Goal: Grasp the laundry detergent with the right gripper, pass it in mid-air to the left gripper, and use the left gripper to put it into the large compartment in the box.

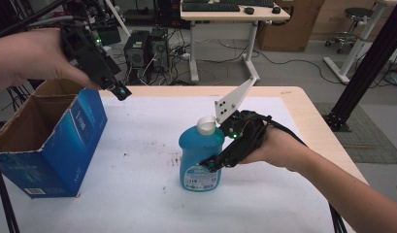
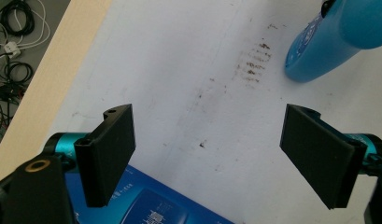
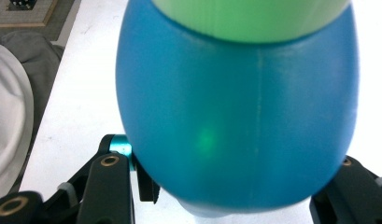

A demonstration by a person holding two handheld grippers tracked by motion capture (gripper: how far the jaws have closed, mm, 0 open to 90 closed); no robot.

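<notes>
A blue detergent bottle [image 1: 200, 154] with a whitish cap [image 1: 206, 125] stands upright on the white mat near the table's middle. My right gripper [image 1: 208, 164] comes in from the right and is shut on the bottle's body, a jaw on either side. In the right gripper view the bottle [image 3: 235, 116] bulges out between the jaws of that gripper [image 3: 235, 189]. My left gripper [image 1: 119, 91] is held up at the far left, above the open blue cardboard box [image 1: 65, 141]. Its jaws stand open with nothing between them [image 2: 212, 154], over the mat and the box's edge [image 2: 146, 207].
The white mat [image 1: 138, 199] covers a light wooden table [image 1: 303, 111]. Dark smudges [image 2: 254, 65] mark the mat left of the bottle [image 2: 328, 42]. Behind the table are computer towers [image 1: 147, 48] on the floor, a desk [image 1: 235, 14], and a black frame post [image 1: 366, 68] at right.
</notes>
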